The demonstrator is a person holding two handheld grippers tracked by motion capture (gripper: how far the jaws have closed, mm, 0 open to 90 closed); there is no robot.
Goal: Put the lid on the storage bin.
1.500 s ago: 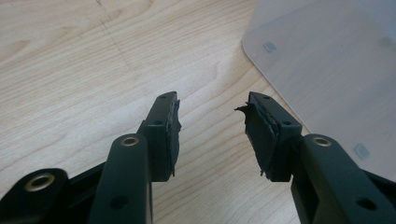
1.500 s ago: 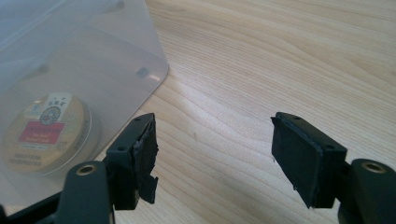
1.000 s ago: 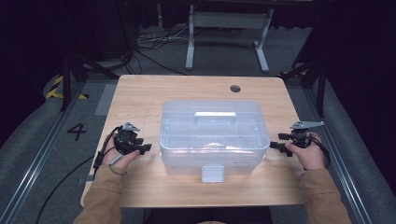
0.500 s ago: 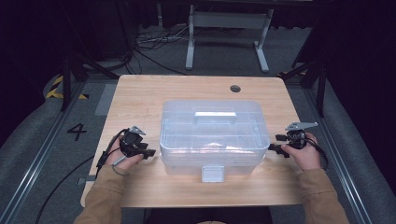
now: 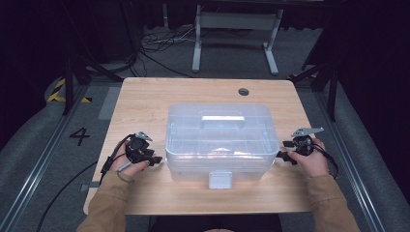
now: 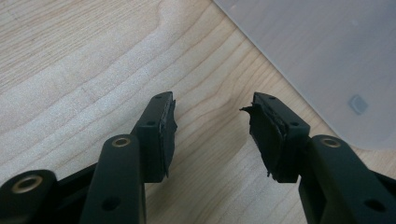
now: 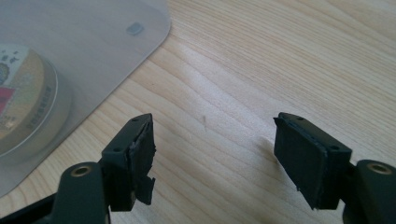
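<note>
Pale wood grain runs across the surface [image 5: 145, 106], which carries a clear plastic storage box [image 5: 220, 140] in its middle, with a round cable hole [image 5: 243, 91] set near the far edge. Beyond the surface, a grey metal stand [image 5: 235, 29] and loose cables [image 5: 154, 43] lie on the dark floor; a yellow-and-black striped marking [image 5: 60, 92] and a painted number four [image 5: 80, 136] sit on the floor to the left. Nothing lies between either hand-held gripper and the box.

The box sits with its long axis running left to right across the surface, lid on, a flat handle [image 5: 223, 119] lying along that axis on top and a white latch [image 5: 220, 180] hanging at the near side, facing the person. Through its wall the right gripper view shows a round, tan-rimmed container [image 7: 25, 102] inside.

The left hand-held gripper [image 5: 155, 160] rests low at the box's left end, pointing toward it, just beside the wall; in the left gripper view its jaws stand apart over bare wood with nothing between them, the box's rounded corner [image 6: 327, 56] just ahead. The right hand-held gripper [image 5: 281, 155] sits at the box's right end, pointing inward; its jaws are spread wide and hold nothing, the box's corner lying ahead and to one side.
</note>
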